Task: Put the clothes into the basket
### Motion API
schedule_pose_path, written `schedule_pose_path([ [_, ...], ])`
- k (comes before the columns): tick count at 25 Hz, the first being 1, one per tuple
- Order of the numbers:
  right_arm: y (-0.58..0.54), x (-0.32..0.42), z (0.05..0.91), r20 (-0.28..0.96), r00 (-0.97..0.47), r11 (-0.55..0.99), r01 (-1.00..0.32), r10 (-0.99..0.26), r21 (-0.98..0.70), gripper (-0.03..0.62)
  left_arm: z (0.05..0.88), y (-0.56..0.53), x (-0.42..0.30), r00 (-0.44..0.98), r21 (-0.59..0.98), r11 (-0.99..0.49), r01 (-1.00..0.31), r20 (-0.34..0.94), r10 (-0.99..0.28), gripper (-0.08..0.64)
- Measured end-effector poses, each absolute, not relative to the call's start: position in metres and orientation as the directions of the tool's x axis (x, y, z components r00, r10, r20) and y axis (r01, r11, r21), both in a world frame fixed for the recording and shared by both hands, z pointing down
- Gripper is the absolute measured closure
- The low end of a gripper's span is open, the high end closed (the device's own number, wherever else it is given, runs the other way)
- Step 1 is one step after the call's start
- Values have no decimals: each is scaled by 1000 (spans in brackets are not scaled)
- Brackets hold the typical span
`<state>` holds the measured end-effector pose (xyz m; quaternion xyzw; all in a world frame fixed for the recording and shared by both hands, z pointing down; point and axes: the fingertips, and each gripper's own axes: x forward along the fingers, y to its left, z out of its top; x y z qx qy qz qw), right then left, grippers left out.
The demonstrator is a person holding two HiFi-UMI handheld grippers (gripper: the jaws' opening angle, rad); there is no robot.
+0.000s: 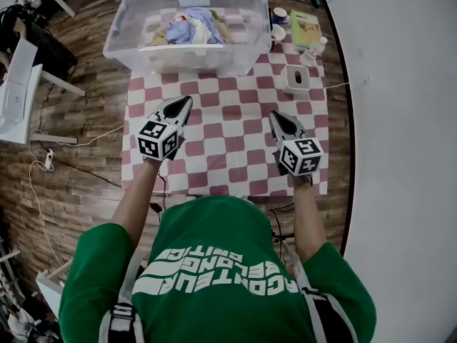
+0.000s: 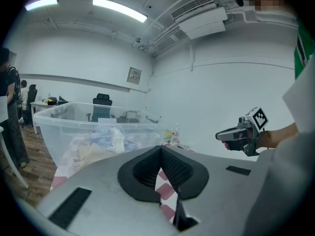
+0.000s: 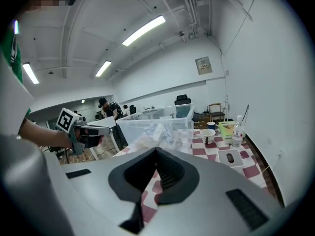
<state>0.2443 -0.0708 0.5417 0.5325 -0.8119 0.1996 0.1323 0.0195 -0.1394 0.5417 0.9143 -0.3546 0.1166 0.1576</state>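
A clear plastic basket [image 1: 121, 41] stands at the far end of the checkered table [image 1: 228, 148], with a pile of pale clothes [image 1: 193, 27] inside it. No clothes lie on the cloth in front of it. My left gripper [image 1: 187, 100] hovers over the table's left half, shut and empty. My right gripper [image 1: 273, 114] hovers over the right half, also shut and empty. In the left gripper view the jaws [image 2: 160, 149] meet, with the basket [image 2: 59, 124] and clothes [image 2: 106, 140] ahead. In the right gripper view the shut jaws [image 3: 156, 150] point toward the basket [image 3: 165, 123].
To the right of the basket are two mugs [image 1: 278, 23], a green box [image 1: 305, 28], a small bottle [image 1: 314, 48] and a white tissue box [image 1: 297, 77]. A white wall runs close along the table's right side. Wooden floor, cables and white furniture [image 1: 18, 91] lie left.
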Motion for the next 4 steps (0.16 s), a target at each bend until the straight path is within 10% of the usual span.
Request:
schedule_pose_path([
  [4,-67,243,547,448,-397,351,-918,-801,-187,584,545,-136,17,719,219,-692,-688,332,-610,557],
])
